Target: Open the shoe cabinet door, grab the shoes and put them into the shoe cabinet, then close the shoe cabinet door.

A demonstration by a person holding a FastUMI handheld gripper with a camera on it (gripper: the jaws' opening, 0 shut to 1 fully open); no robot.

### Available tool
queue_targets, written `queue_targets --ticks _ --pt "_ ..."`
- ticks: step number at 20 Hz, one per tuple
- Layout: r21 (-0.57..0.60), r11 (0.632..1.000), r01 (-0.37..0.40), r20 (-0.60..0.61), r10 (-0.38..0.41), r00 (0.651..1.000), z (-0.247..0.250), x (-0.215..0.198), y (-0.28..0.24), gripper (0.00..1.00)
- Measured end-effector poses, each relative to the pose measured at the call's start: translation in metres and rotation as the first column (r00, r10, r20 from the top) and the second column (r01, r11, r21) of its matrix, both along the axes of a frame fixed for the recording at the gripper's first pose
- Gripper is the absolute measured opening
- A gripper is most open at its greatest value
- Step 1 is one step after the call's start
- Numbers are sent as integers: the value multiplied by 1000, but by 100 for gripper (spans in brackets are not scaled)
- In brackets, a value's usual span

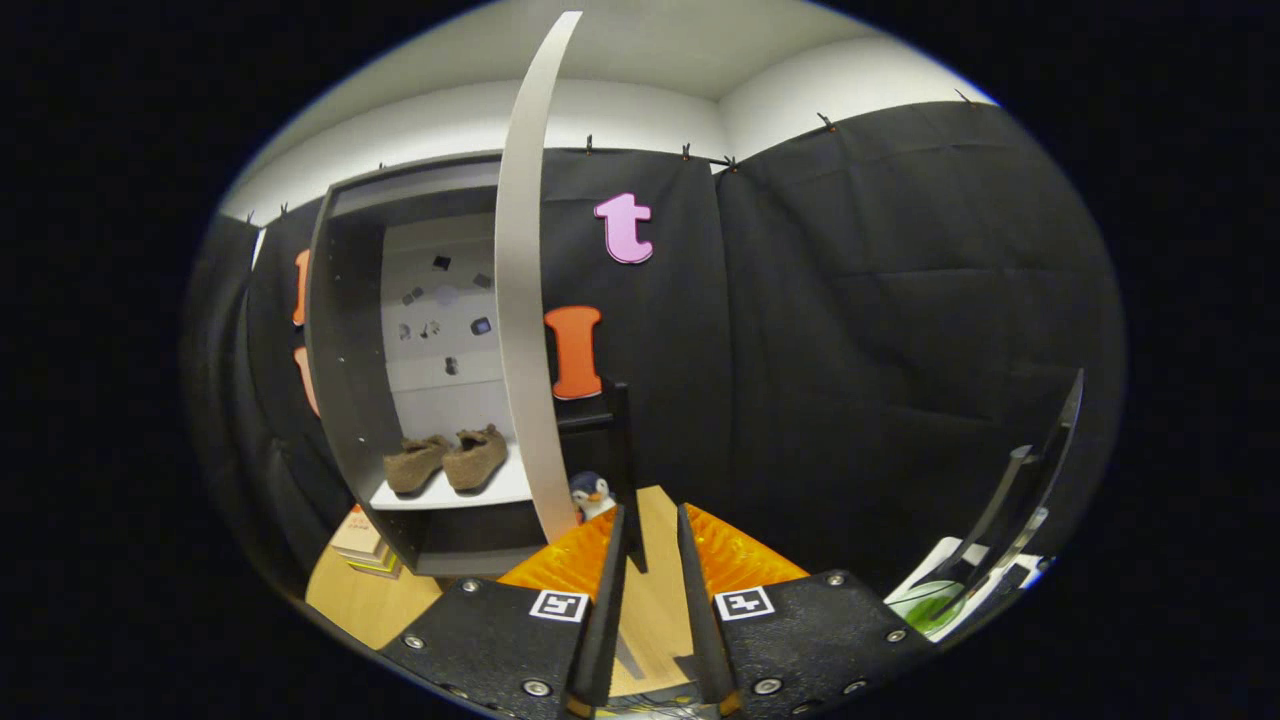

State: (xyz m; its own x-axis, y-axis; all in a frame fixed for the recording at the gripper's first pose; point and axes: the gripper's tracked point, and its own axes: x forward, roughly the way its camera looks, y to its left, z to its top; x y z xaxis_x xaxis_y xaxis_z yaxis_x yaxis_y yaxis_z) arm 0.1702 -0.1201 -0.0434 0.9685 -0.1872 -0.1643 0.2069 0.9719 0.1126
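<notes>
The shoe cabinet point(345, 330) stands ahead and to the left of my fingers with its inside showing. Its pale door point(520, 300) is swung out and seen edge-on, just beyond my left fingertip. A pair of brown fuzzy shoes point(445, 462) rests side by side on the white shelf point(500, 490) inside the cabinet. My gripper point(650, 515) is out in front of the cabinet, to the right of the door's lower edge. Its fingers stand a little apart with nothing between them, only the wooden floor showing in the gap.
A small penguin toy point(592, 494) sits on the floor just behind the door's lower edge. A stack of books point(362, 545) lies left of the cabinet's base. A dark stand point(610, 420) is behind the door. A slanted dark rack over green and white items point(1000, 540) is at the right.
</notes>
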Motion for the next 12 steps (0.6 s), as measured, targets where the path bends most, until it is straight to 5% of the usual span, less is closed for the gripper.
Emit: queue_targets --ticks 12 --pt "-23 991 -128 27 129 991 2 -12 49 32"
